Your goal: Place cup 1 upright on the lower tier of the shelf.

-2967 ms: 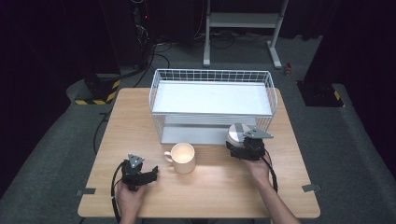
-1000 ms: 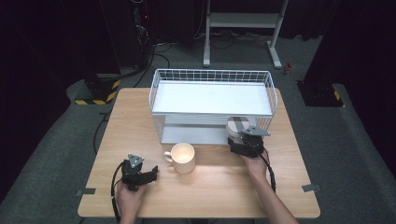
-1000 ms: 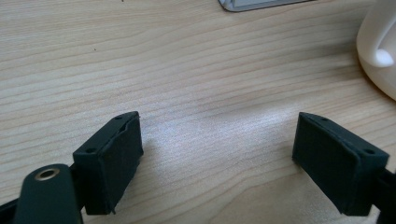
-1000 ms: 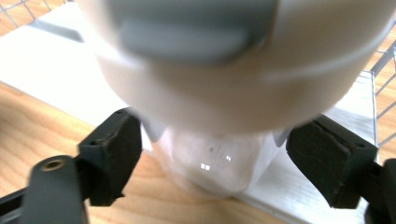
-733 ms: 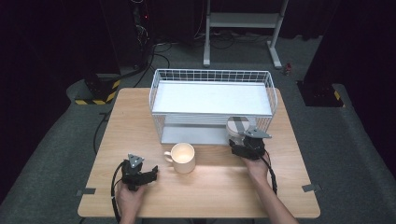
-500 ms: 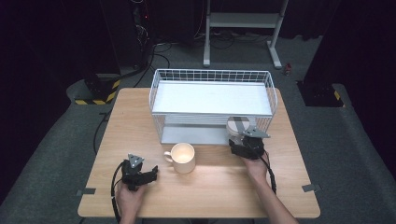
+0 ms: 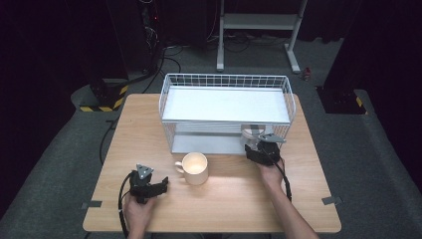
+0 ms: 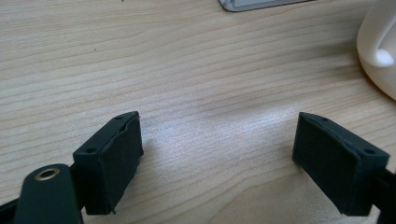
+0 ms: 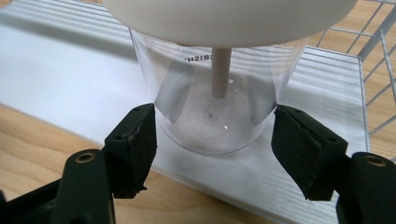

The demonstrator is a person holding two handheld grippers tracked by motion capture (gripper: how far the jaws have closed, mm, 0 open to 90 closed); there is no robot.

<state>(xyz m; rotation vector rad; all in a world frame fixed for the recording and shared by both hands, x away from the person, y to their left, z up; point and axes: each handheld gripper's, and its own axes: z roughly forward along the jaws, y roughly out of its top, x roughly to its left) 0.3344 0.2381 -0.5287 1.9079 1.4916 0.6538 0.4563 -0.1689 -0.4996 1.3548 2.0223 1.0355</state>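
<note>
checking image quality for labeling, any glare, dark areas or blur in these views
High view: the table is lit, the floor around it nearly black. Left gripper view: soft sheen on the wood between the jaws. Right gripper view: the clear cup is sharp, the white lid above blurred.

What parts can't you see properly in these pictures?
- Clear cup: its top in the right gripper view is covered by a white rounded thing, itself cut off by the top edge.
- Mug: cut off by the right edge in the left gripper view.
- Printed word on the cup: partly hidden.
</note>
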